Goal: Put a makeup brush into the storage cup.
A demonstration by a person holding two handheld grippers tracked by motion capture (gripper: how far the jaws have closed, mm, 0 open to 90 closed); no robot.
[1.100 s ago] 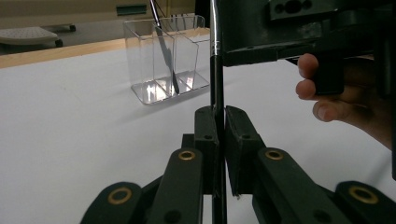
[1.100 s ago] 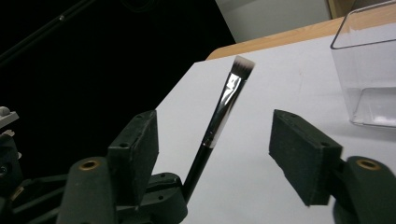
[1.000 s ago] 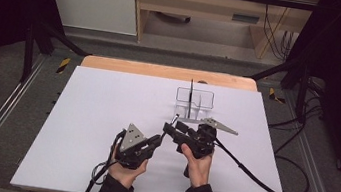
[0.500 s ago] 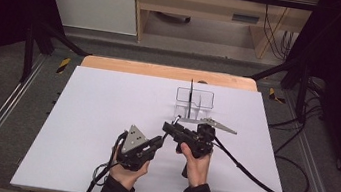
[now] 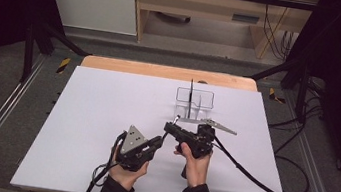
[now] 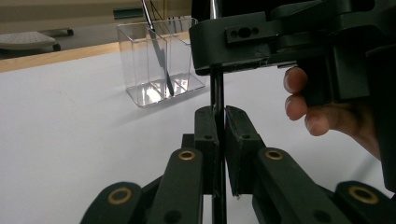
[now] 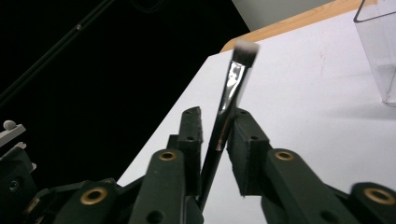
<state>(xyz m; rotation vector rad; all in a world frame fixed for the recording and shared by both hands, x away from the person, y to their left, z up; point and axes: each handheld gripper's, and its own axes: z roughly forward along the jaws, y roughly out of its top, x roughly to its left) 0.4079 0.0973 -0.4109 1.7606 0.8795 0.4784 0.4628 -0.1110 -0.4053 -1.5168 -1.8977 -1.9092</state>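
Two grippers meet near the middle of the white table (image 5: 80, 113), toward its near edge. A clear divided holder (image 5: 194, 103) stands toward the far edge with a dark stick upright inside. The right gripper (image 7: 215, 127) has its jaws parted around a slim brush (image 7: 229, 100). The left gripper (image 6: 219, 128) is clamped on that brush's dark handle.
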